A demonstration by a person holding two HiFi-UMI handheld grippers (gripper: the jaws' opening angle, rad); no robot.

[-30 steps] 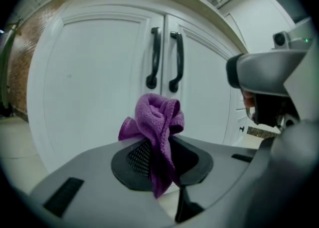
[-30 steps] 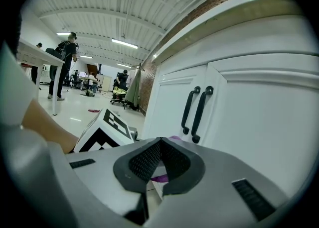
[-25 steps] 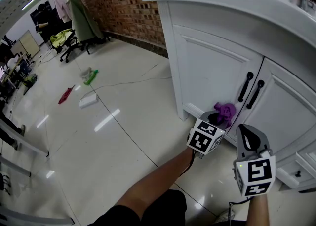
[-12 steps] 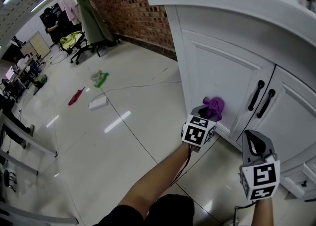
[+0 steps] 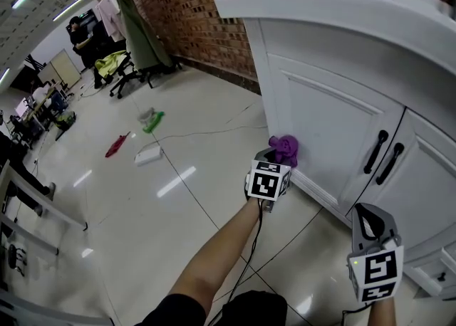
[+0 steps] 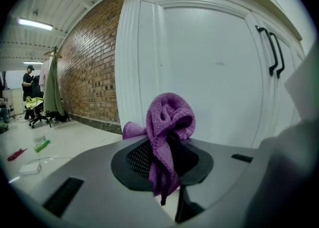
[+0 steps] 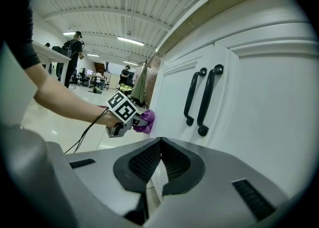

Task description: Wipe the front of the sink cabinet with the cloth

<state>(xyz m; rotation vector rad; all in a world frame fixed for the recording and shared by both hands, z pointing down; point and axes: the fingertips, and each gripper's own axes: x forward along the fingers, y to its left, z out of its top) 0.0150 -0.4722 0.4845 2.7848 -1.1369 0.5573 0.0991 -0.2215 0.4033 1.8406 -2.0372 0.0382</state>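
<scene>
Cloth [image 5: 283,149] travelling along cabinet front [image 5: 328,114]: a second ago sitting just beside black door handles [image 5: 383,158], now pressing on panel well apart from handles, toward outer edge. Wipe stroke probably finishing lower band. Left claw [image 5: 278,158] clamping cloth; bunch pointing at panel, long axis running along jaws. Right claw [image 5: 365,212] closed, empty, idling below handles.

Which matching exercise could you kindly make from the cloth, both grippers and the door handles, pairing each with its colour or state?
Things:
1. cloth
2. left gripper
3. right gripper
4. door handles

Colour or state:
A. black
B. fingers shut, empty
C. purple
D. fingers shut on the cloth

Pairs: 1-C, 2-D, 3-B, 4-A
</scene>
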